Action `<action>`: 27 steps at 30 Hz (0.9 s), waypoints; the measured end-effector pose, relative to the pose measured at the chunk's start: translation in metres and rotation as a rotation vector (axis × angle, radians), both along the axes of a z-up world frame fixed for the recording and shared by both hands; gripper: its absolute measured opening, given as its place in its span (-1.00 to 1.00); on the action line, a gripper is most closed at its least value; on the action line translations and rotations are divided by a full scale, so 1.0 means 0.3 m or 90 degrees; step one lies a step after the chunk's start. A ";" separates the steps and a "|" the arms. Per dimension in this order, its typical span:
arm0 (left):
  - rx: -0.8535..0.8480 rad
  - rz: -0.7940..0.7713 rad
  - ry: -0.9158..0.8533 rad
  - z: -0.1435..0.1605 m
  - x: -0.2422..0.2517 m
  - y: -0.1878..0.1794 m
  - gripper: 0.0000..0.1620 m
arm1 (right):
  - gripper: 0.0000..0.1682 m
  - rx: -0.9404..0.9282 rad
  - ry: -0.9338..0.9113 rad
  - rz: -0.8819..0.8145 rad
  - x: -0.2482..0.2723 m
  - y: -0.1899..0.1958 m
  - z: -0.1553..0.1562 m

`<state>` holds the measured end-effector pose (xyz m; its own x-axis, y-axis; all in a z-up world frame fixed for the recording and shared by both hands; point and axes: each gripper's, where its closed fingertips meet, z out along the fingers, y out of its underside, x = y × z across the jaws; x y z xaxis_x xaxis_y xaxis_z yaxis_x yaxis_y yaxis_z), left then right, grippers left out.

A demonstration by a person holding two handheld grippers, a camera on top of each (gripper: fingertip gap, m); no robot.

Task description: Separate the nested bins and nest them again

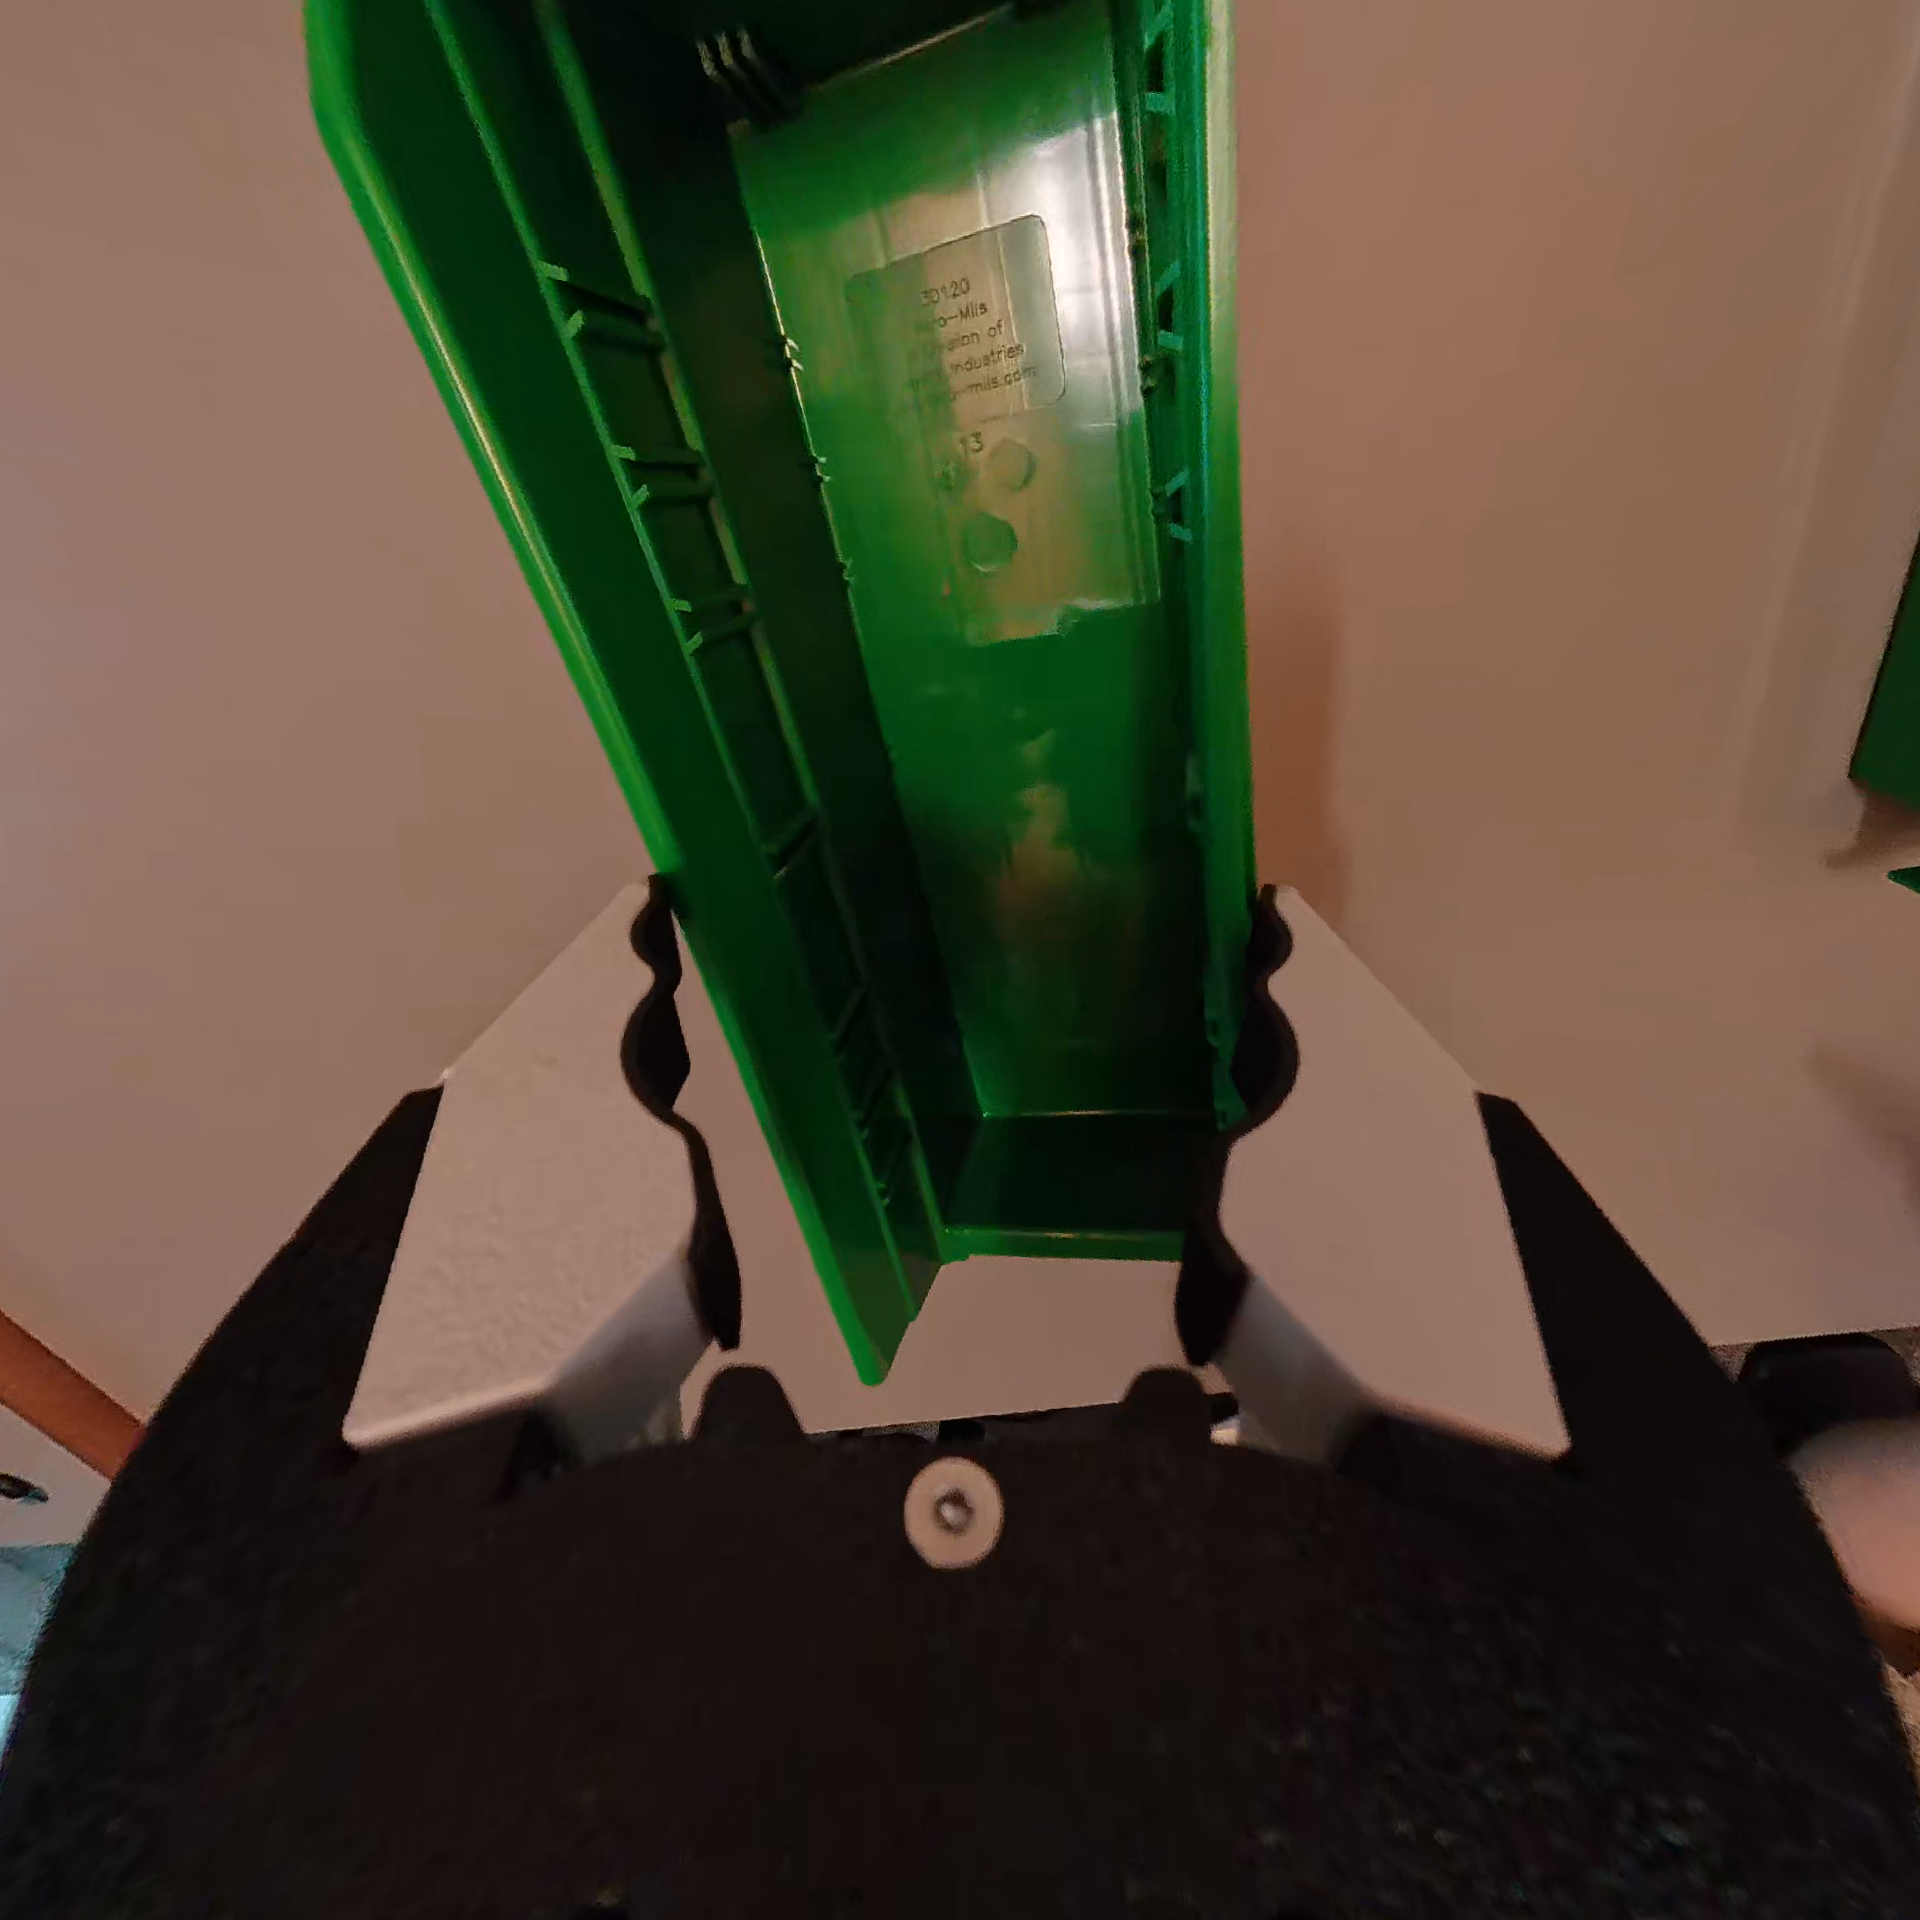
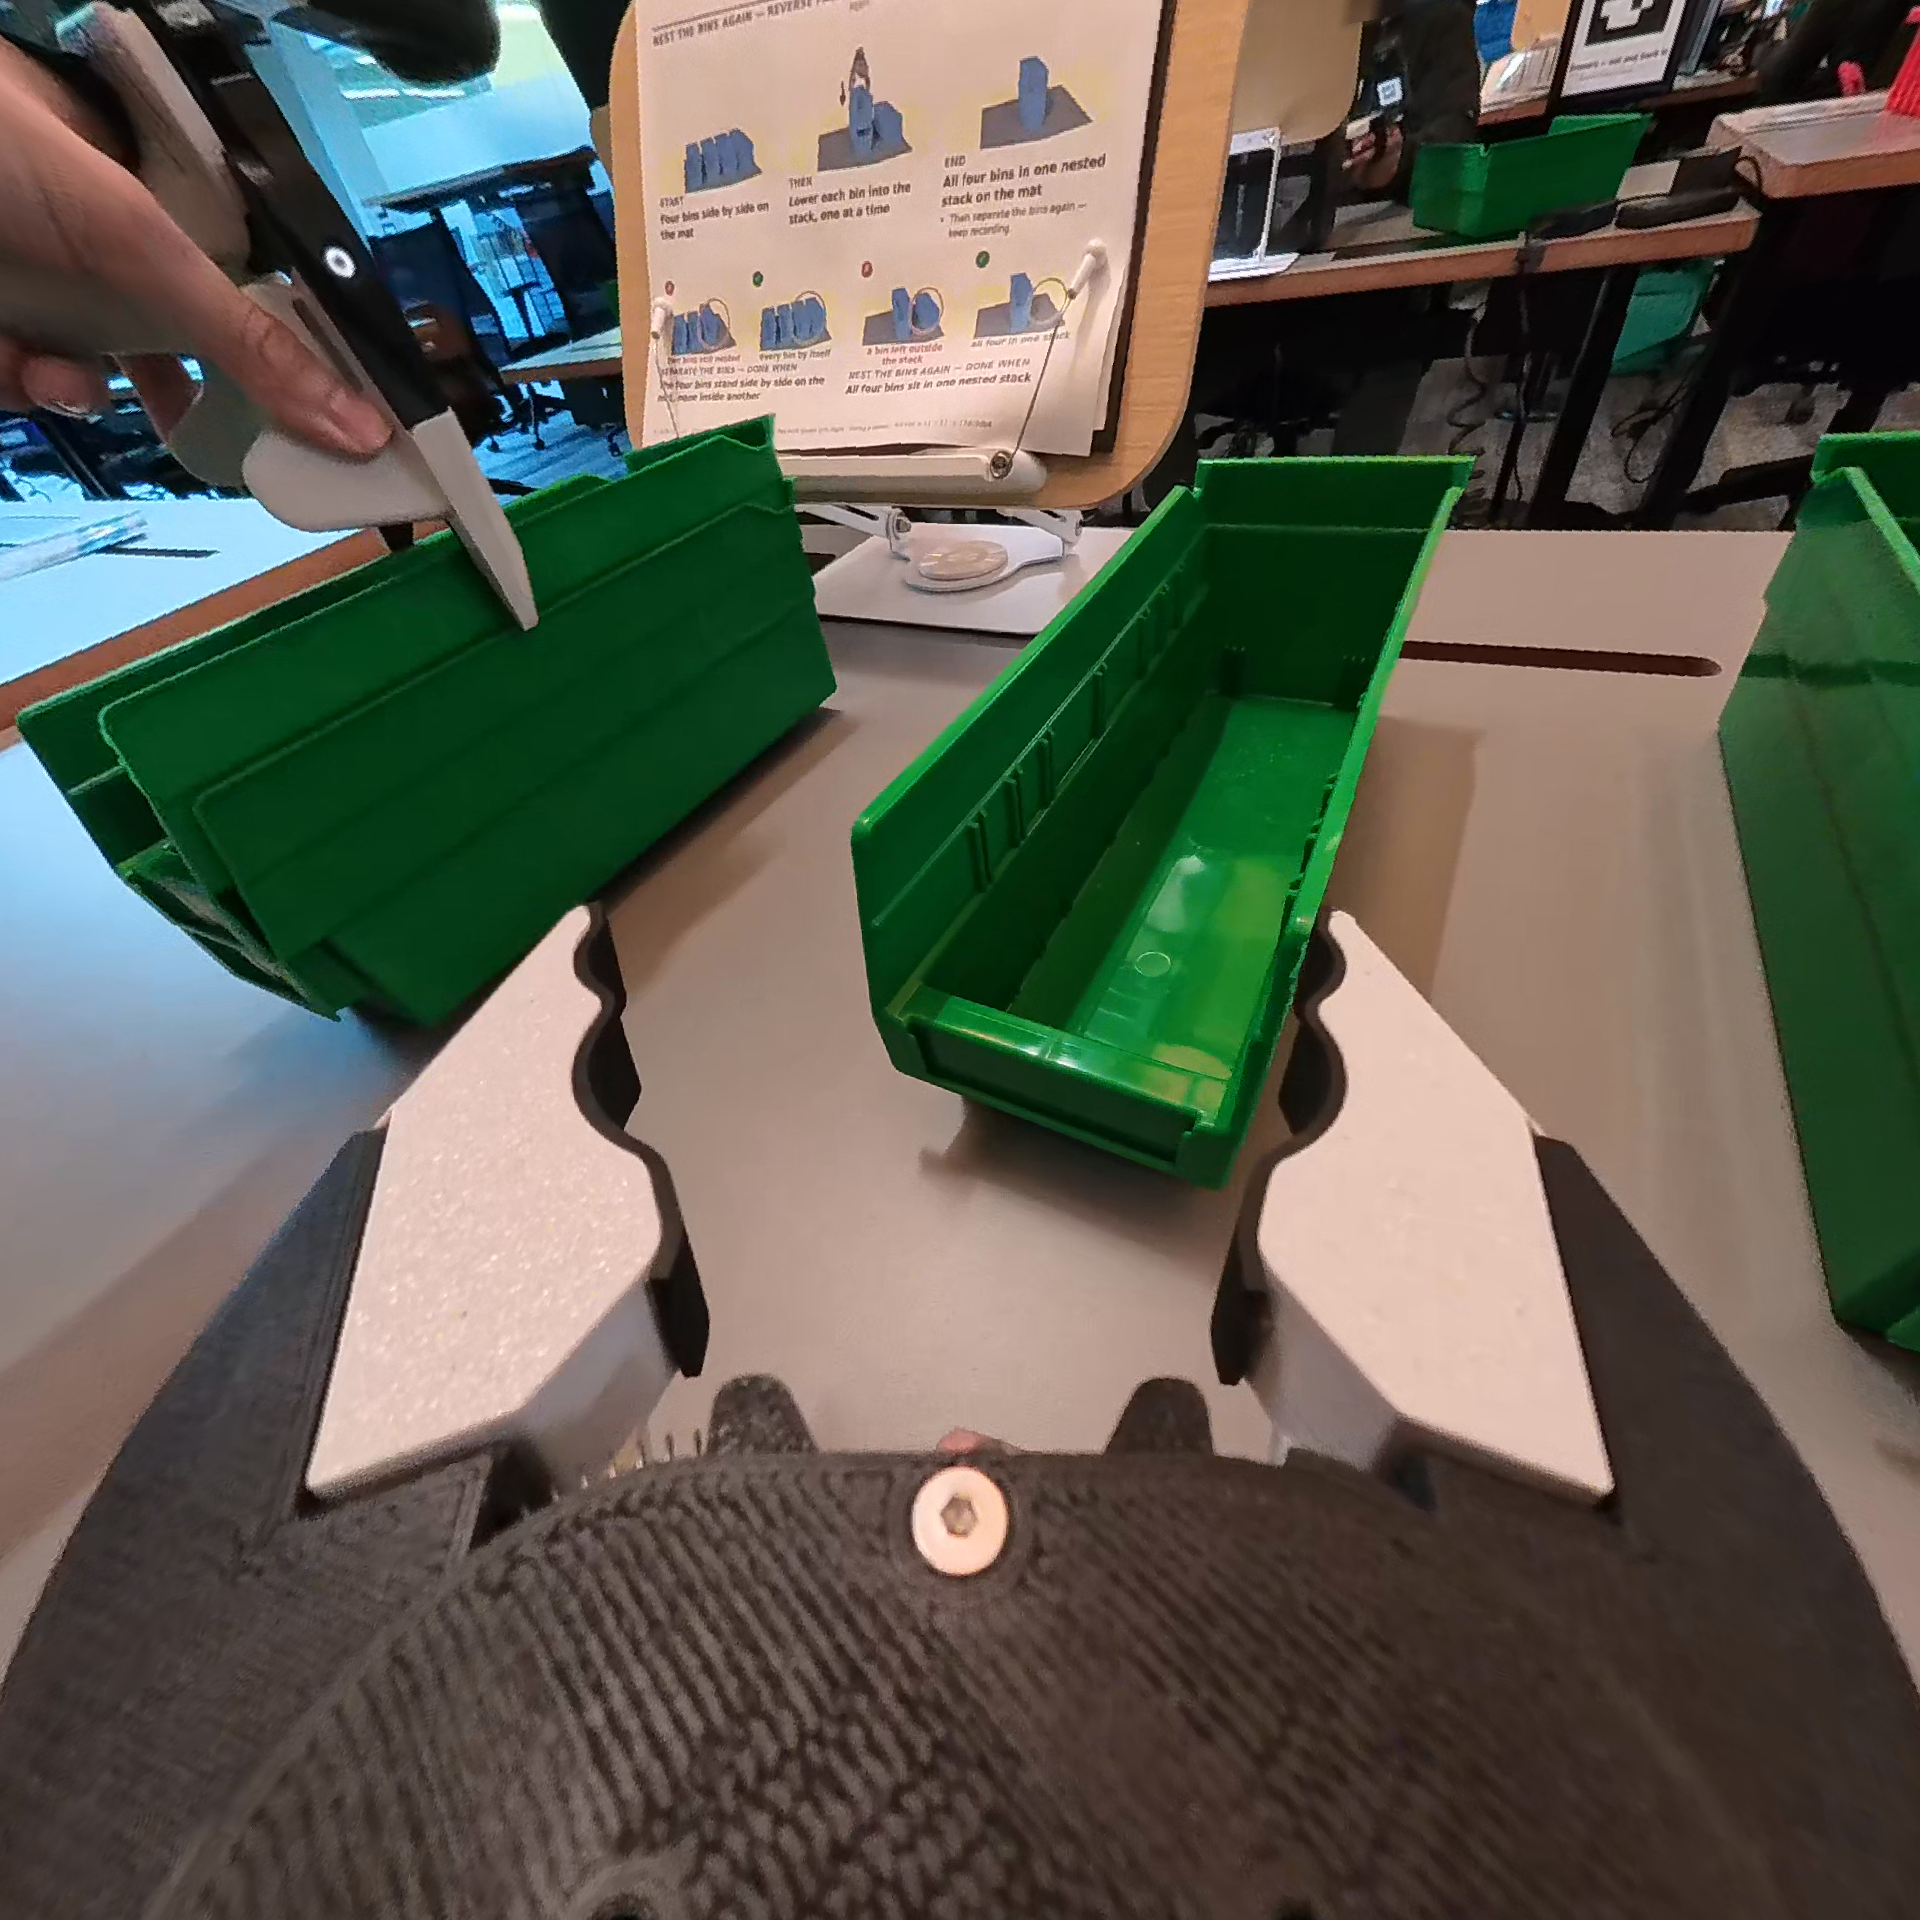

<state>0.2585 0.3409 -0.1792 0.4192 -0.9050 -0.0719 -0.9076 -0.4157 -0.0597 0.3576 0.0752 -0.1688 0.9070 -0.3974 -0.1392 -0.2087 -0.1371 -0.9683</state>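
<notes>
Far left, your hand (image 2: 125, 260) holds the left tongs (image 2: 488, 561) down over the nested bins (image 2: 436, 769), which stand tilted on the grey bench (image 2: 187, 1091) with their left side raised; from the right wrist view one white finger (image 2: 499, 566) lies against the stack's near wall at the rim. In the left wrist view those same tongs (image 1: 956, 1070) straddle the bin (image 1: 935, 644) with the fingers on either side of its narrow body, the dark pads touching or just beside its outer walls, so they are closed on the stack as far as the view shows. Moving right, a single green bin (image 2: 1143, 862) sits upright and open on the bench, apart from the stack, its low front lip toward you. Behind it a sheet of pictured instructions (image 2: 894, 218) stands on a wooden stand (image 2: 1174, 343) at the bench's far edge. Your right tongs (image 2: 956, 1132) hover near the front of the single bin with the fingers spread wide and nothing between them; the right finger's tip is just beside the bin's front corner. At the far right edge, another green bin (image 2: 1829, 883) stands on the bench, only partly in view.
</notes>
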 end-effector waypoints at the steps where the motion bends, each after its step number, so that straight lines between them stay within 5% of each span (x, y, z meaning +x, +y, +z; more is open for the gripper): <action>1: -0.002 0.004 -0.003 -0.002 0.000 -0.002 0.36 | 0.51 -0.002 -0.003 -0.001 0.000 0.001 0.000; 14: 0.004 -0.021 0.011 -0.002 0.009 -0.024 0.39 | 0.51 -0.005 0.001 0.001 0.001 0.000 -0.005; 20: -0.030 -0.005 -0.015 0.023 0.036 -0.047 0.23 | 0.50 0.000 -0.003 0.002 -0.001 -0.002 0.007; 25: 0.028 -0.007 0.009 0.020 0.028 -0.024 0.50 | 0.50 -0.004 -0.001 0.001 0.001 -0.001 -0.002; 27: 0.028 -0.013 0.013 0.010 0.031 -0.031 0.47 | 0.50 -0.006 -0.001 0.001 0.001 -0.002 -0.002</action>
<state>0.2679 0.3316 -0.1763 0.3987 -0.9093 -0.1193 -0.9171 -0.3943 -0.0592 0.3579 0.0745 -0.1695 0.9078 -0.3972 -0.1345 -0.2076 -0.1470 -0.9671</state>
